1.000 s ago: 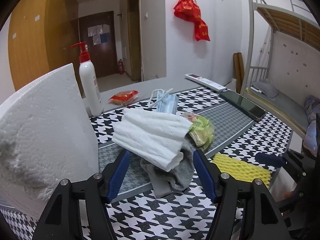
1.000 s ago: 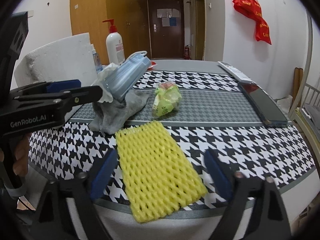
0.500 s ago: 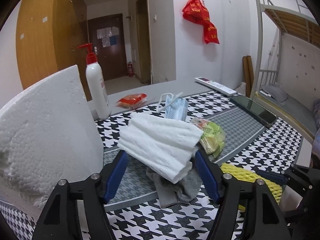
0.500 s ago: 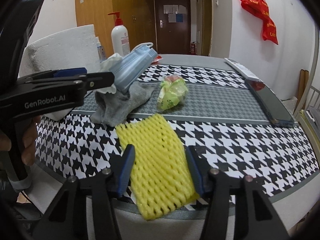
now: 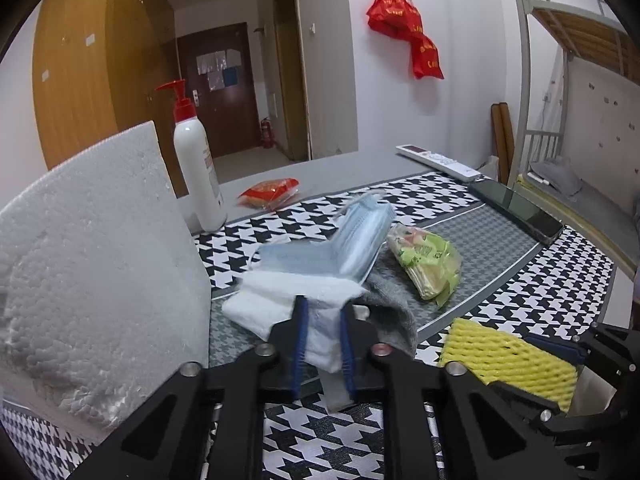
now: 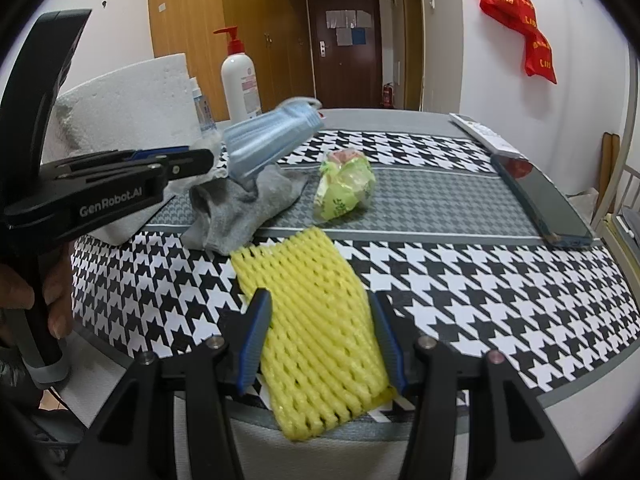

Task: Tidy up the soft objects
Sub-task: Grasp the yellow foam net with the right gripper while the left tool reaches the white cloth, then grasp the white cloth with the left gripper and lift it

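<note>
Moved: both my grippers just closed in.
Left gripper (image 5: 323,330): clamped on white cloth (image 5: 276,300), masks (image 5: 352,240) atop.
Right gripper (image 6: 322,338): part-closed, pinching yellow foam net (image 6: 316,320), counter (image 6: 460,280) near edge.
12 o'clock: grey sock (image 6: 244,212).

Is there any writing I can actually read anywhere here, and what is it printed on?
"GenRobot.AI": white letters on the black body of the left tongs, seen from the right wrist view.
Red bags on the wall hook: gold characters, too blurred to read.
Pump bottle: red label print, too small to read.
Green packet: print not legible.
Papers on the far door: too small to read.
</note>
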Available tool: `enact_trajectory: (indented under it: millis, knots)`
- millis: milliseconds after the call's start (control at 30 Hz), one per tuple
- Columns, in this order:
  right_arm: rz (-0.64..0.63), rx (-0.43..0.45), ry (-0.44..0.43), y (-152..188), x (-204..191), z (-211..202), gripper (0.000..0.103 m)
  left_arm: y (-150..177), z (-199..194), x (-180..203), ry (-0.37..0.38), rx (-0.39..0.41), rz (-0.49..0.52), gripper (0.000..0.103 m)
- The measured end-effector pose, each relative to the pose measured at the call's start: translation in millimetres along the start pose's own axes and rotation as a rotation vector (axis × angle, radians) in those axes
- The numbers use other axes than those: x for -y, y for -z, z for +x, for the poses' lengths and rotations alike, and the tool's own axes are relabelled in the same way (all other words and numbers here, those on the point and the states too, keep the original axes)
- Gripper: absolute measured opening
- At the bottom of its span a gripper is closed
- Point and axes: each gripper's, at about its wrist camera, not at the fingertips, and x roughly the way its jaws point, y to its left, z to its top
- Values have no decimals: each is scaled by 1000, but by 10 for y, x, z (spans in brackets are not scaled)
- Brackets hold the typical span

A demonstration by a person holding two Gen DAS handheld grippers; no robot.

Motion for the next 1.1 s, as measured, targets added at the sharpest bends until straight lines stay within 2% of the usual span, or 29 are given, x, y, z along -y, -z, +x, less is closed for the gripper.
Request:
enact_trajectory:
  millis: [67, 133, 233, 533, 833, 967, 1100]
  knots:
    - [-6, 1, -14, -7, -18, -12, 36, 8, 0, -22, -4, -5, -8, 9]
    - [-14, 1, -14, -9, -43, -22, 31, 20, -6, -46, -1, -6, -13, 5]
    - [-13, -1, -20, -9, -50, -26, 26, 31, -44, -46, 9, -1, -9, 5]
    - [14, 23, -21, -48, -36, -121, 23, -13, -375, -59, 55, 60, -1, 4]
    - [23, 60, -14, -66, -60, -297, 23, 5, -729, -96, 68, 120, 12, 4]
    - [17, 82, -9, -69, -111, -400, 23, 62, -777, -114, 89, 103, 12, 4]
    - [20, 89, -4, -57, -116, -467, 23, 127, -698, -156, 97, 59, -28, 5]
